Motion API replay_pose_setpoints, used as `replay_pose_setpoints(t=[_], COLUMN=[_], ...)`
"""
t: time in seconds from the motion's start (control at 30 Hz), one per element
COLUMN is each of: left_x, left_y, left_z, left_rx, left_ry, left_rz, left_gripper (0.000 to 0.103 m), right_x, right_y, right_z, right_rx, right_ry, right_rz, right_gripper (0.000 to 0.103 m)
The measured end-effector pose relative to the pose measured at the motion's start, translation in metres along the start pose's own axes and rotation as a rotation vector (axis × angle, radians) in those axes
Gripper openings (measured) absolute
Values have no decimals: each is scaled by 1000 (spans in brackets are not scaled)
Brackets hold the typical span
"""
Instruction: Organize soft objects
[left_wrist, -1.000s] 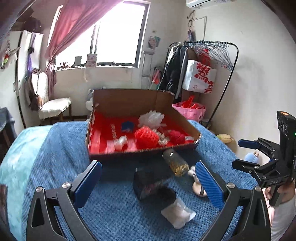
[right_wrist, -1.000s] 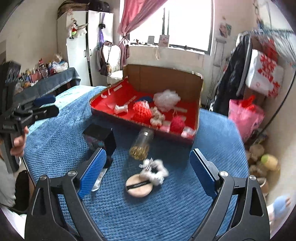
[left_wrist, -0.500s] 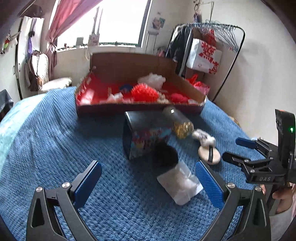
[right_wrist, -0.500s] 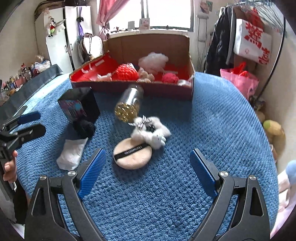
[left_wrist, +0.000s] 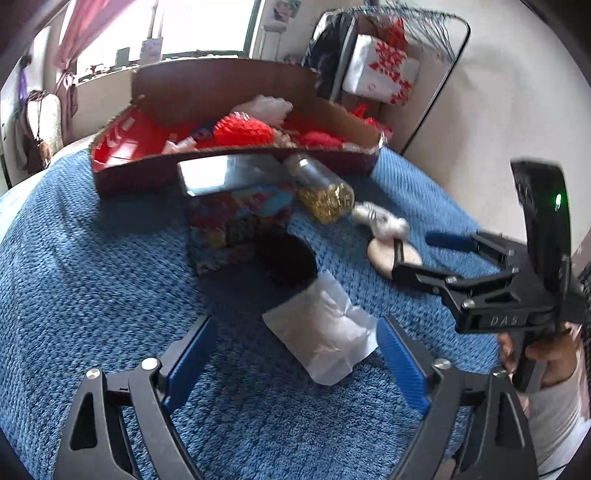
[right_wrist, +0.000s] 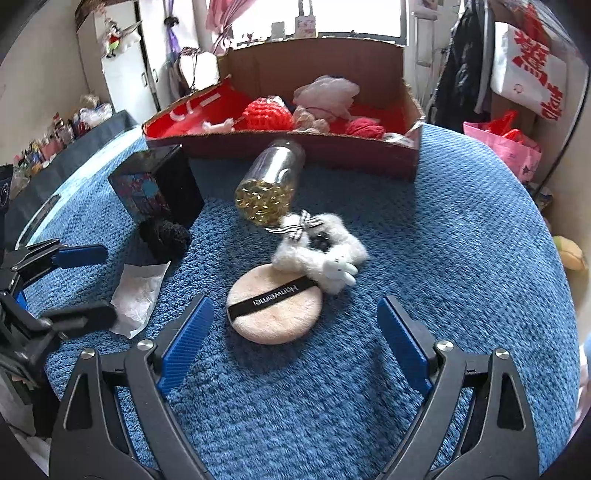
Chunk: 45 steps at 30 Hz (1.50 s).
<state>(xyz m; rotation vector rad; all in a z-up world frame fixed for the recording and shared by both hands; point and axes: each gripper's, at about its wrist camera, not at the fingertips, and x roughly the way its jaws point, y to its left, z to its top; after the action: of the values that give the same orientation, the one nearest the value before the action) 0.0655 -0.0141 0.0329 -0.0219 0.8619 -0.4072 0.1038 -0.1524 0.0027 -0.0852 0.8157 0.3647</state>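
Currently: right gripper (right_wrist: 291, 341) open, empty, over powder puff (right_wrist: 274, 307) on blue blanket (right_wrist: 461, 229) | left gripper (left_wrist: 293, 360) open above tissue (left_wrist: 325, 338) | advice: straddle puff, pinch its edge, avoid white scrunchie (right_wrist: 325, 254) | destination: cardboard box (right_wrist: 332, 147) beyond.

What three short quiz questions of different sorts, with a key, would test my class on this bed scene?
1. True or false: the powder puff lies inside the cardboard box.
2. Which touches the puff? A) white fluffy scrunchie B) black pompom C) white tissue
3. Fill in: both the left hand-held gripper and the right hand-held gripper are ____.

Key: 1 false; 2 A; 3 open.
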Motion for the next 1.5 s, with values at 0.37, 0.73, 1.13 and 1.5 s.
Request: replay_pose_setpoints(t=[0.37, 0.73, 1.13, 1.5], left_x=[7, -20, -26, -19], left_y=[-10, 7, 20, 24], left_z=[-4, -8, -11, -12], left_rx=[60, 12, -9, -24], left_ry=[3, -27, -34, -20], left_rz=[-10, -21, -14, -4], left_gripper=[21, 16, 15, 52], right_x=[7, -22, -23, -47], right_y=[16, 47, 30, 36], right_z=[-2, -14, -17, -11], right_rx=[-79, -101, 93, -38], right_ry=[2, -49, -9, -95], right_rz=[21, 100, 438, 133], right_gripper=[49, 49, 49, 49])
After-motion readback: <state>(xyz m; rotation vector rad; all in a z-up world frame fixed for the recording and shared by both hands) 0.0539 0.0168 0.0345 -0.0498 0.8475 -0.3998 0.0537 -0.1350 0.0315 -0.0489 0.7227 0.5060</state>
